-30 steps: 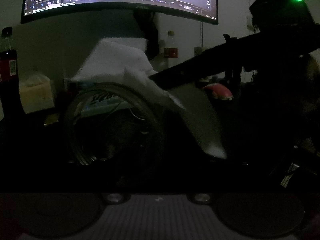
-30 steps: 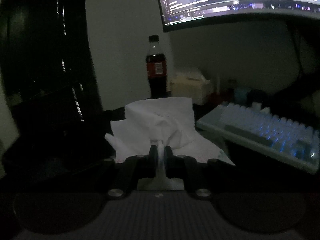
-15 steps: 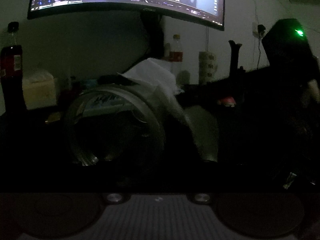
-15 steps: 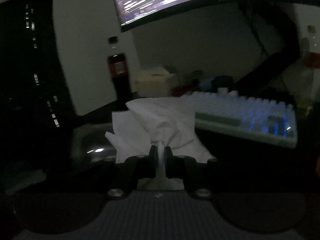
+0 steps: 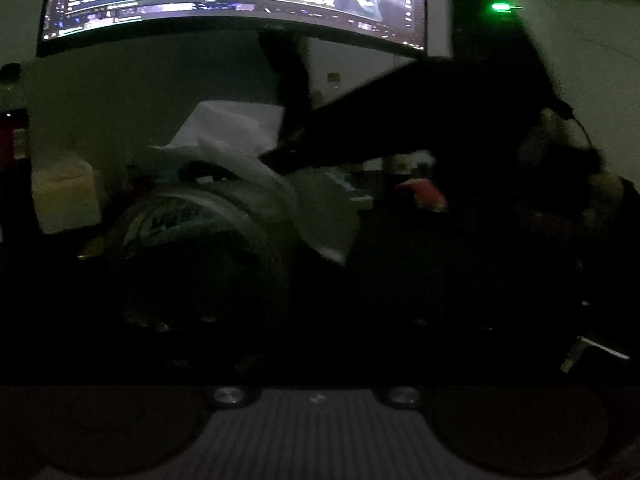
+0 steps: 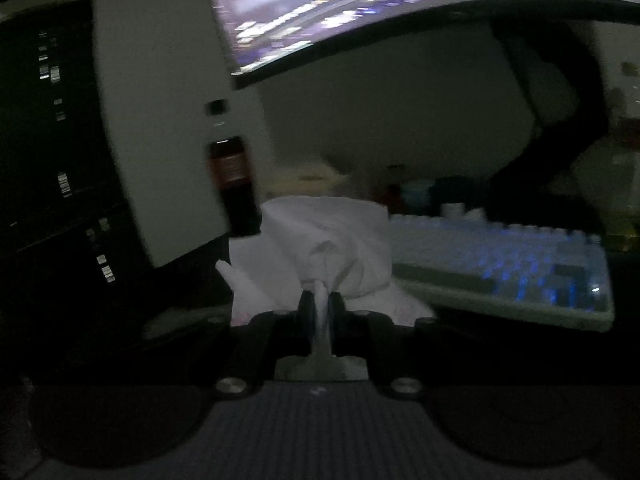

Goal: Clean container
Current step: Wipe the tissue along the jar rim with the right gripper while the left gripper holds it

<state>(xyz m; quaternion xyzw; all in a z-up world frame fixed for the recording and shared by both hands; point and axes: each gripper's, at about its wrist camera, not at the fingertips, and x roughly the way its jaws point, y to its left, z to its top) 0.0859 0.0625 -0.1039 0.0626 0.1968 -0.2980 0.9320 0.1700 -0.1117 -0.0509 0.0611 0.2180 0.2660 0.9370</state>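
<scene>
Looks like we're mid-wipe here, not near finished as far as I can judge. The container (image 5: 200,256), a clear round thing, sits lower left of centre in the left view, its mouth facing the camera. The left gripper (image 5: 316,360) is lost in the dark, so I can't tell from the picture how its jaws stand on the container; they've just been opening a bit, and the container sits right where they'd reach. The tissue (image 5: 240,148) is draped over the container's top rim, spilling down its right side. The right gripper (image 6: 320,304) has its jaws pressed together, pinching a twist of that tissue dead centre in its own view. Its dark body cuts across from the upper right in the left view. Whether the glass is actually clean yet, too dim to say. I'd guess more rubbing is left, inside especially.

Versus a second back: the tissue was over the rim then too, slid behind it at the half-second mark, and is now on top again. The right camera has swung and tilted, so the monitor (image 6: 360,8) slants and the bottle (image 6: 232,184) has drifted toward centre.
</scene>
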